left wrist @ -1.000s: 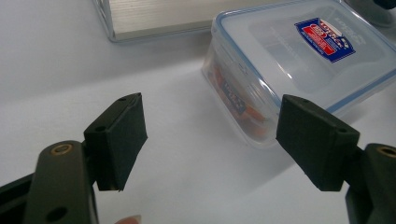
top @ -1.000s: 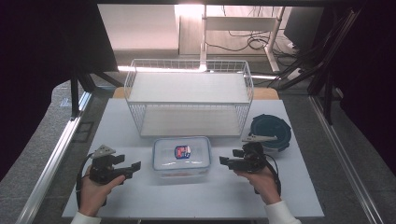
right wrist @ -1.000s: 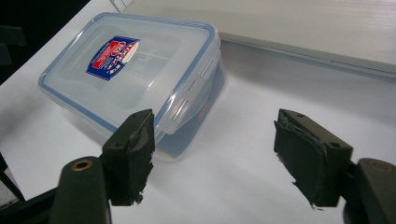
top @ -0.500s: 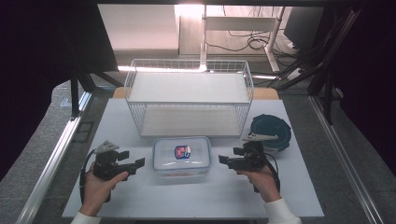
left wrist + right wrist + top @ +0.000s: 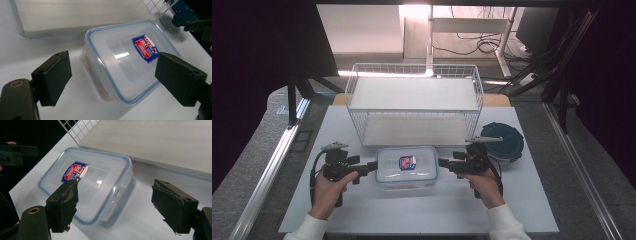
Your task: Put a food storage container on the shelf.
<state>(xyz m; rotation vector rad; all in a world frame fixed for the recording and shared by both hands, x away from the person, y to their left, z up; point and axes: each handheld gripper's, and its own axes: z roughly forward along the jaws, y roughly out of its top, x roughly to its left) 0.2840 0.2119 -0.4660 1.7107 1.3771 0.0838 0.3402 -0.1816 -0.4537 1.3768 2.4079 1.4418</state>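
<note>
A clear plastic box [image 5: 407, 165] with a blue-rimmed lid and a red-and-blue label lies on the white table [image 5: 422, 210], in front of the wire rack. My left gripper [image 5: 373, 166] is at the box's left end. It is open, its jaws have just been opening, and in the left gripper view [image 5: 116, 77] the near end of the box [image 5: 120, 57] sits between the pads [image 5: 53, 75] untouched. My right gripper [image 5: 443, 162] is at the right end, open after opening a little. In its own view [image 5: 117, 205] the box [image 5: 92, 185] lies ahead.
A white wire rack [image 5: 414, 102] with a pale board inside stands behind the box. A dark blue round container [image 5: 503, 140] sits at the right, just behind my right gripper. Metal rails run along both table sides.
My left gripper has moved right, up to the box's left end, and its jaws stand wider. The right gripper has stayed put at the right end.
</note>
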